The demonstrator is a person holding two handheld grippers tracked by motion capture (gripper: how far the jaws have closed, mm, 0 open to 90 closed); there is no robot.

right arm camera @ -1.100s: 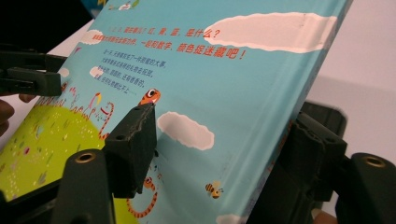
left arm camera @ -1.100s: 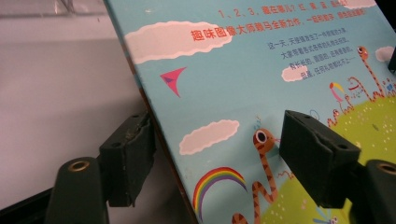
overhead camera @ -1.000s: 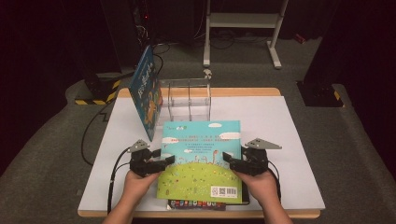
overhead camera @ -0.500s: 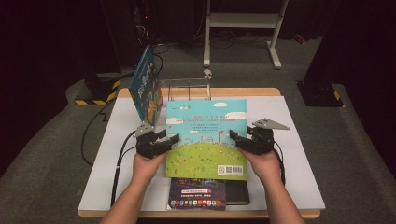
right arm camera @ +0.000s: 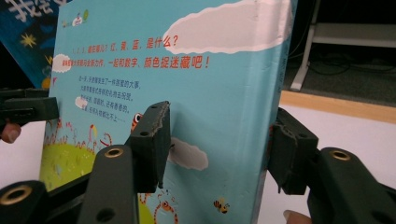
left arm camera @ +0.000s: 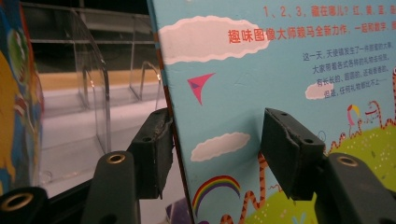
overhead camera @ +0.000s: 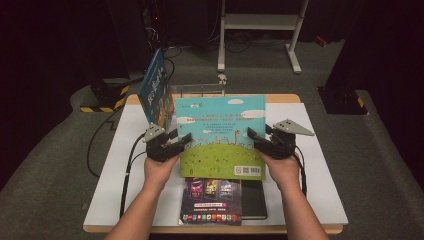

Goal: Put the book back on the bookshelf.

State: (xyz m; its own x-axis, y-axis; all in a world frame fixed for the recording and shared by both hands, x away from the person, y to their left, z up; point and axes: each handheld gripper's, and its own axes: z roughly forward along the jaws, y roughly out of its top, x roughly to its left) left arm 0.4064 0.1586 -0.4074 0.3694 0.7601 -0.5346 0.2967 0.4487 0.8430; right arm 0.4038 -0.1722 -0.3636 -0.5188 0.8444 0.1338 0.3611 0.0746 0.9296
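Lifted off the stack since a second ago, the blue picture book (overhead camera: 220, 132) tilts above the desk (overhead camera: 320, 200), left gripper (overhead camera: 176, 145) and right gripper (overhead camera: 260, 139), their jaws just closing, clamped on its side edges.

dark book (overhead camera: 212, 200) flat on table (overhead camera: 320, 200) | clear rack (overhead camera: 200, 91) | upright blue book (overhead camera: 155, 92)

Black hand-held gripper (overhead camera: 184, 141) pair, grey triangular plates, trailing cables, bare forearms.
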